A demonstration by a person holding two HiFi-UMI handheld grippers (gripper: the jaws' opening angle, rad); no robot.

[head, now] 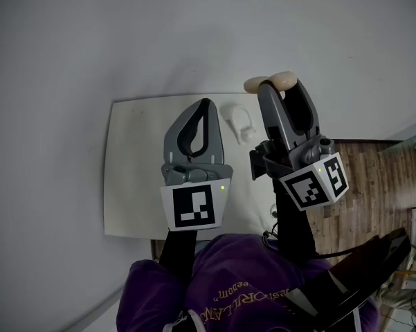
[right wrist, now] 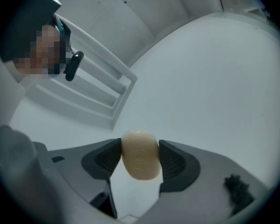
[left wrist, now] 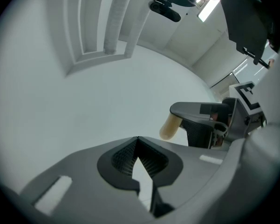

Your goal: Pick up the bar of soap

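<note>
A white square desk [head: 135, 178] filled the middle of the head view, and a small white plastic holder [head: 241, 123] lay near its upper edge. Brown wooden floor [head: 374, 185] showed at the right. A black angular object [head: 363, 275] crossed the lower right corner. White panel moulding [right wrist: 91, 90] ran across the upper left of the right gripper view.

The counter [head: 128, 185] gives us most room along its left edge, bare from the near left corner to the far left one. One thing stands on it, a small white dish [head: 239, 123] near the far edge. In the head view this dish sits in the narrow gap between our left tongs [head: 206, 104], jaws together over the middle, and our right tongs [head: 277, 84] above the far right corner. The right tongs' jaws are filled by the bar of soap [right wrist: 140, 155]. Past the right edge lies wooden floor [head: 374, 178].
</note>
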